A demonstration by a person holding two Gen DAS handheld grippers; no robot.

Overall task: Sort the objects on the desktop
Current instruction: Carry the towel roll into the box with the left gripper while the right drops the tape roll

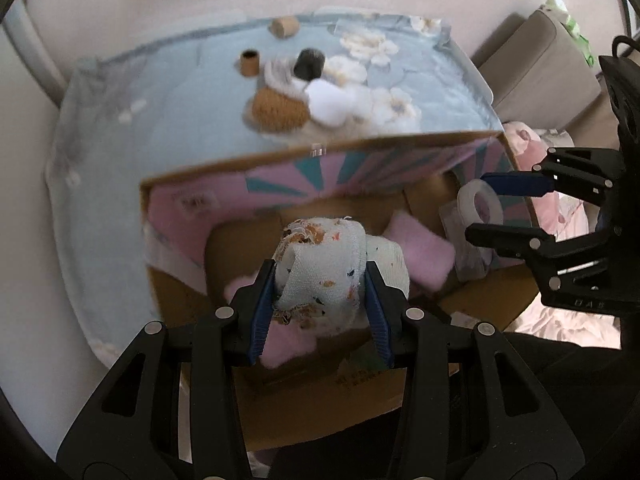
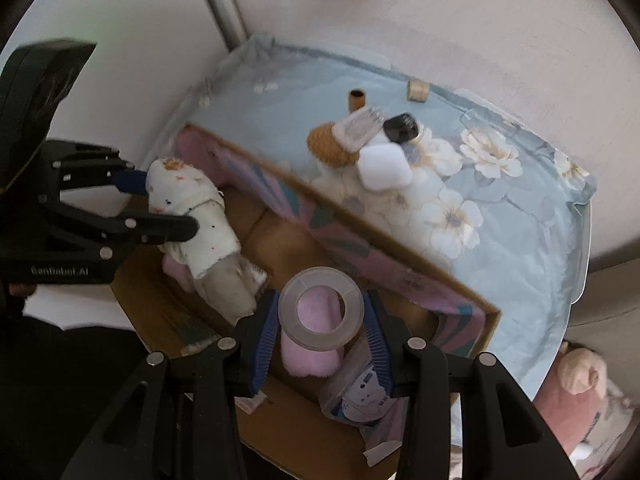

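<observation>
With the left gripper pinching the rolled cloth and the right gripper pinching the tape roll, both over the cardboard box at frame centre, lower each well inside before releasing these 2 items.

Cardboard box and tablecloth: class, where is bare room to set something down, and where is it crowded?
Free: the box floor along its far patterned wall, beyond the pink pad; also the blue cloth left of the brown puff. Crowded: the cluster around the white pad and black cap, and the box's near corner with a plastic packet.
</observation>
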